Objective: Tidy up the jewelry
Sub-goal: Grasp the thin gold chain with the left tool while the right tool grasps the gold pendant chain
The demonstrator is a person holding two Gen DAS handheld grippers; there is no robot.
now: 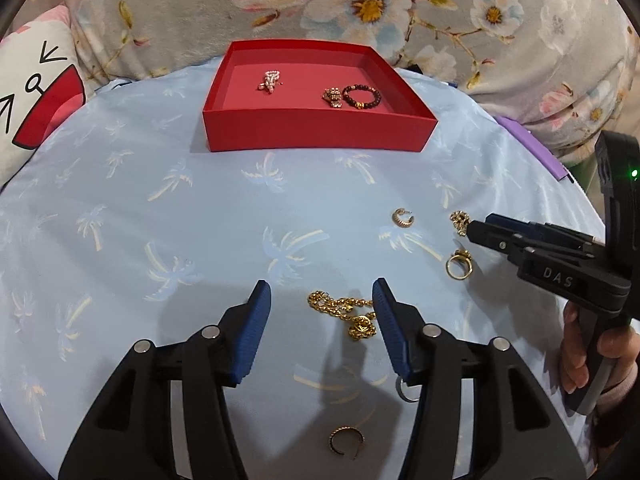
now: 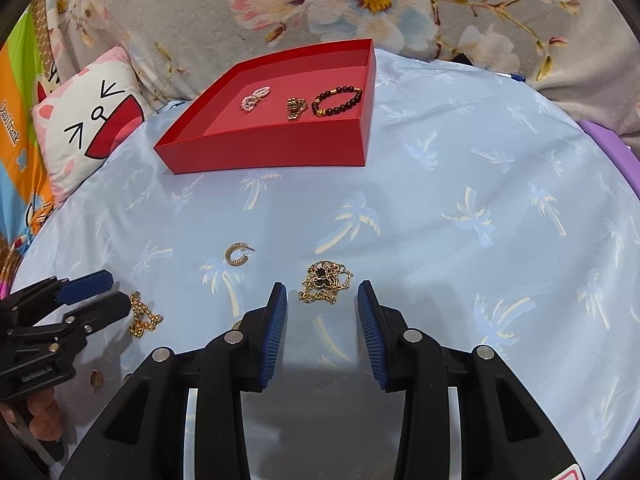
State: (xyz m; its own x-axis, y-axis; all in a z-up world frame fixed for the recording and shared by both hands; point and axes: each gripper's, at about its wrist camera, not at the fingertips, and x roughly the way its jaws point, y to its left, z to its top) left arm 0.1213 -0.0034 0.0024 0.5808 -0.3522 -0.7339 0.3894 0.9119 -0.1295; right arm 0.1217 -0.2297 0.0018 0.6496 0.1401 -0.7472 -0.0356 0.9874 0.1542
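Three pieces already in red tray (image 1: 320,132) at far edge of bed: pearl piece (image 1: 271,80), gold piece (image 1: 333,97), dark bead bracelet (image 1: 363,96). Left on blue cloth (image 1: 160,208): gold chain (image 1: 344,312) between parted left gripper (image 1: 322,308) jaws, untouched; black-and-gold necklace (image 2: 325,282) before right gripper (image 2: 322,304), jaws apart, empty; hoop earring (image 1: 403,218), ring (image 1: 459,266) too.

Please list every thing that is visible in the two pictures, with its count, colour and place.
tray: one, red, far end of the cloth
pieces in the tray: three, pearl-pink cluster, gold piece, dark bead bracelet
gold chains: two, one before each gripper
hoop earring: one, gold, mid cloth
ring: one, gold, near right gripper
open band: one, gold, near edge
cloth: one, pale blue, palm print
cushion: one, white and red, left
left gripper: open
right gripper: open
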